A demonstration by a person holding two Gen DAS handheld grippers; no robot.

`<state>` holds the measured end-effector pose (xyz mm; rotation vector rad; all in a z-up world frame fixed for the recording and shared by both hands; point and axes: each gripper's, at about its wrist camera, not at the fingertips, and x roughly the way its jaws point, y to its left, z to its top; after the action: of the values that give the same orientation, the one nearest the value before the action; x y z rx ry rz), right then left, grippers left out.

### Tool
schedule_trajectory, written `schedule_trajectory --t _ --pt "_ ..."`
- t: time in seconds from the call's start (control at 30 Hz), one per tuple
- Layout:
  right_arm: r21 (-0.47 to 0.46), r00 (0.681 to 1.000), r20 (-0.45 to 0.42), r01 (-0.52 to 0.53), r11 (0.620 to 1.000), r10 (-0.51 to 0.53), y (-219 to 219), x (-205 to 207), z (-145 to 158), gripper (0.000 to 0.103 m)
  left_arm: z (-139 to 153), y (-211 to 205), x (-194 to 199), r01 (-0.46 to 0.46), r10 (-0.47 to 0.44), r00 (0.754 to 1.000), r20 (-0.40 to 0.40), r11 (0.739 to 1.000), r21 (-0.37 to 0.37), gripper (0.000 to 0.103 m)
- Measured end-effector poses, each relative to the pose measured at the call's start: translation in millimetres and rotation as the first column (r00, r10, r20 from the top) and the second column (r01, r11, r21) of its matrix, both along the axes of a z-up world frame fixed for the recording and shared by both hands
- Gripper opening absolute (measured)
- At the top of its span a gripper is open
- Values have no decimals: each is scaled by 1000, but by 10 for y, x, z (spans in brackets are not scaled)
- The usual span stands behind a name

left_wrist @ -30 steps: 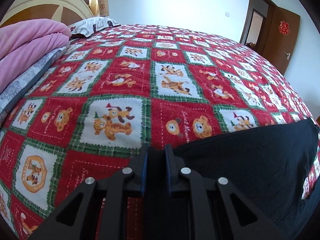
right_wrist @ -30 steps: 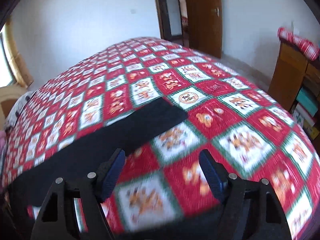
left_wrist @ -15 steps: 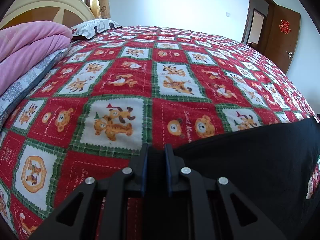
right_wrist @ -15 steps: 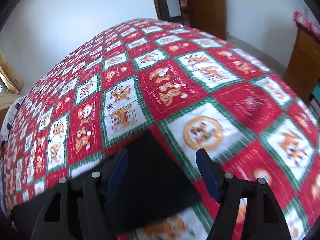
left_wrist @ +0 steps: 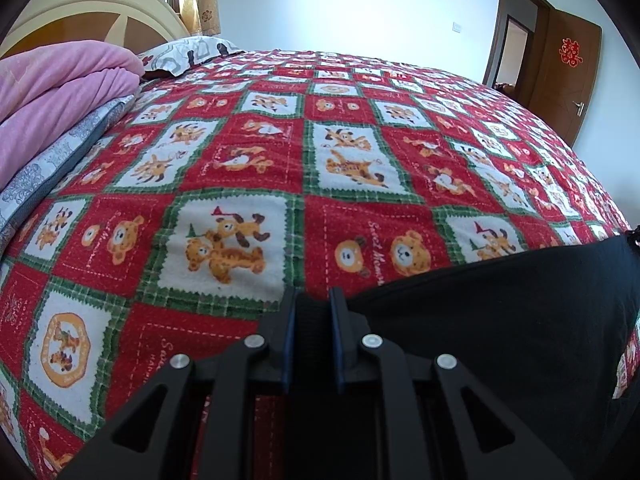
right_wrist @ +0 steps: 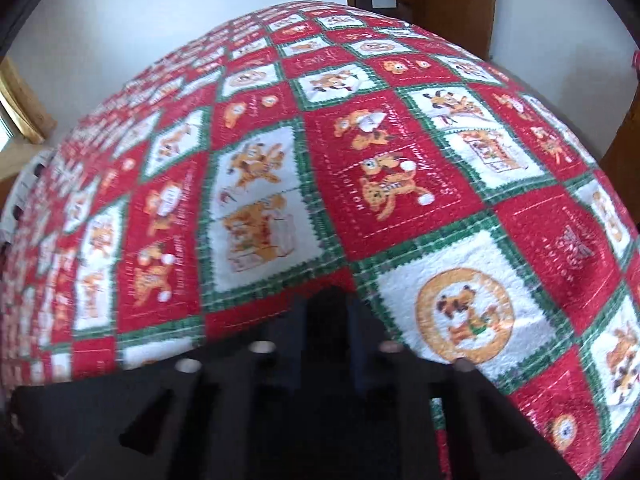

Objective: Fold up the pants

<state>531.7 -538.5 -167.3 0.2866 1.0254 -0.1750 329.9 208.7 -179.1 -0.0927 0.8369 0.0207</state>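
Observation:
Black pants [left_wrist: 500, 320] lie on a bed with a red, green and white cartoon-print quilt [left_wrist: 240, 168]. In the left wrist view they stretch from my left gripper [left_wrist: 313, 300] to the right edge. That gripper is shut on the pants' near left end, black cloth pinched between its blue-padded fingers. In the right wrist view, which is blurred, my right gripper [right_wrist: 329, 300] is shut on the pants' other end [right_wrist: 328, 312], low over the quilt [right_wrist: 400, 184]. Most of the cloth there is hidden under the gripper body.
A folded pink blanket [left_wrist: 52, 92] on grey bedding and a patterned pillow [left_wrist: 188, 50] lie at the bed's far left by the headboard. A brown door [left_wrist: 560, 68] stands open at the far right. Wooden furniture [right_wrist: 624, 136] stands beside the bed.
My right gripper has moved onto the pants' end and closed on it; it was open and apart before. My left gripper stays shut on the pants, nearly still.

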Motion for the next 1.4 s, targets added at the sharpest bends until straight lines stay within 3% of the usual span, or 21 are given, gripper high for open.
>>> schedule_trajectory --t 0.13,0.33,0.5,0.73,0.93,1.17,1.4 --pt "-26 999 33 -25 999 26 99 -117 150 7 74 19 -2 5 -5 1000 14 1000 -19 15" --pt "-64 986 161 -27 998 37 207 -370 559 7 257 56 -103 7 -1 997 74 996 -84 15" --pt "-90 956 285 -45 995 69 247 -694 954 7 446 123 -236 21 1 990 140 988 -156 15" --pt "-100 917 386 -64 993 98 230 -1280 1268 7 657 212 -487 61 1 974 227 962 -266 15" --pt "-73 888 452 -56 996 83 109 -1873 1329 7 728 264 -864 139 -26 945 325 934 -329 15" --pt "-19 877 479 -38 999 43 -58 -2671 1172 7 626 298 -1302 194 -57 933 354 911 -365 15" --pt "43 872 490 -18 999 -5 -212 -3323 892 7 402 343 -1701 218 -82 933 351 903 -370 15"
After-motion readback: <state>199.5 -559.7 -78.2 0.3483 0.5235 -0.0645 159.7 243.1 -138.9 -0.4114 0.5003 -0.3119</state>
